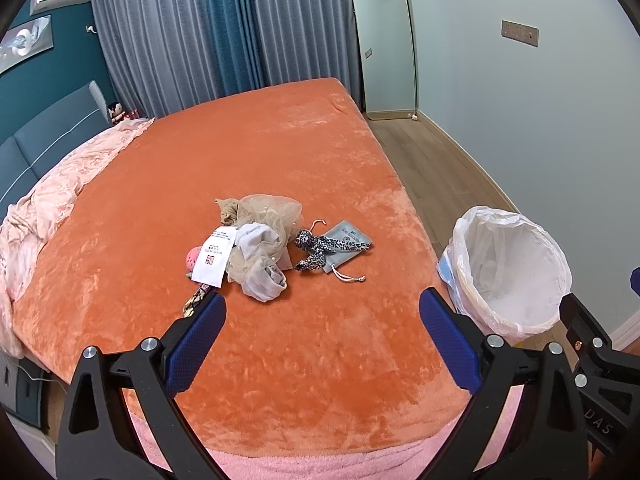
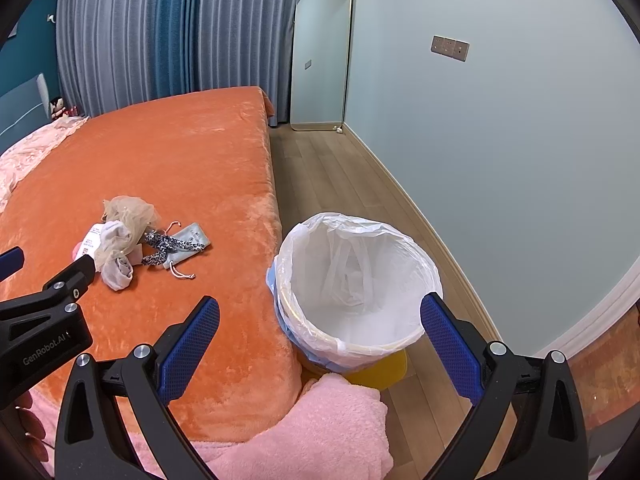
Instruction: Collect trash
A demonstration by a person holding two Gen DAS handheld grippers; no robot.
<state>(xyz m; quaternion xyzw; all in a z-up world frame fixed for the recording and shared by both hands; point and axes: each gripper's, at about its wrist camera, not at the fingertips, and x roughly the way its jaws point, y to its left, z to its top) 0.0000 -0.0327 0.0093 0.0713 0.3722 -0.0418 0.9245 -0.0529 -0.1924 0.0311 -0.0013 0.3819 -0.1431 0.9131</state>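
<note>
We are holding the left gripper point(image 1: 322, 316) above the near part of the orange bed cover point(image 1: 280, 152), its blue-padded jaws spread wide with nothing between them. Ahead of those jaws and a little toward the left one, a small heap of trash is lying on the cover: a beige net bundle point(image 1: 264, 216), a white paper tag point(image 1: 214, 256), a leopard-print strip point(image 1: 314, 246) and a grey drawstring pouch point(image 1: 348, 240) just beside it. We are keeping the right gripper point(image 2: 320, 320) wide open too, empty, hovering over the lined trash bin point(image 2: 356, 280), whose rim is showing between its two jaws. The bin is standing on the wooden floor point(image 2: 340, 176), close against the bed's side.
</note>
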